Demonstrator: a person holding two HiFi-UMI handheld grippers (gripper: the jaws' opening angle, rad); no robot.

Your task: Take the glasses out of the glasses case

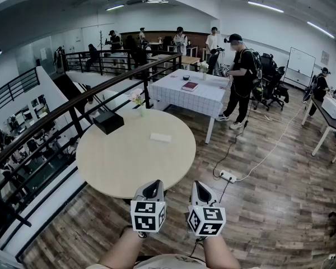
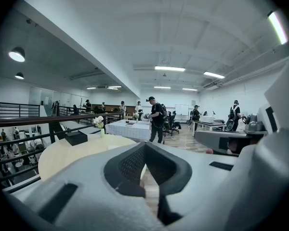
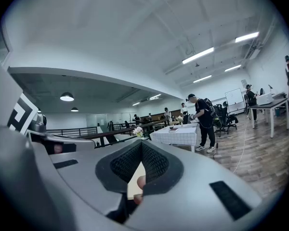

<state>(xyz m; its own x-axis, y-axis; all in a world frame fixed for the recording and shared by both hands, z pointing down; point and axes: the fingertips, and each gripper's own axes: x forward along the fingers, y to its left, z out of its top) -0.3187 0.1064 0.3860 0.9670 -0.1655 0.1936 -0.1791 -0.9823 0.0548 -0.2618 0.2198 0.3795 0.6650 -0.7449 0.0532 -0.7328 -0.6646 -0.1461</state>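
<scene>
I have the left gripper (image 1: 151,187) and right gripper (image 1: 201,190) both clenched and empty at the near edge of the round table (image 1: 101,167). The pale glasses case (image 1: 160,137) lies farther off, mid-table. I'd release the jaws first, then come in low so one gripper can pin the case.

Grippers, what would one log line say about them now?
left gripper: shut, empty | right gripper: shut, empty | glasses case: on table, untouched
</scene>
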